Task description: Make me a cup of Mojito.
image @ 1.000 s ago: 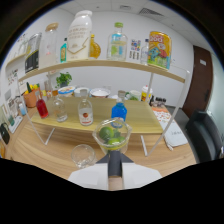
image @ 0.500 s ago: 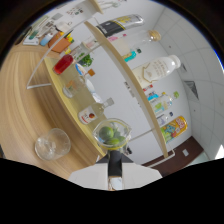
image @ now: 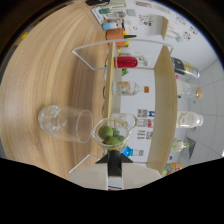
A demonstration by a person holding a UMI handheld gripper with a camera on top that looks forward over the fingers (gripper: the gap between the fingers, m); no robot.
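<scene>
From the gripper view the whole scene is rolled a quarter turn, so the wooden table and the two-tier shelf rack run up and down instead of across. The gripper has its fingers closed on the base of a small clear glass bowl, which sits directly ahead of the jaws and is tipped over with them. Inside the bowl lie several green lime pieces, bunched against its lower wall (they stay within the rim as far as can be seen). Just beside the bowl's rim, touching or nearly so, an empty clear tumbler stands on the table with its mouth toward the bowl. Beyond the jaws, on the rack, sit a red can, a clear bottle with an orange cap and an orange pot with a plant; further bottles line the upper shelf, too small to identify.
</scene>
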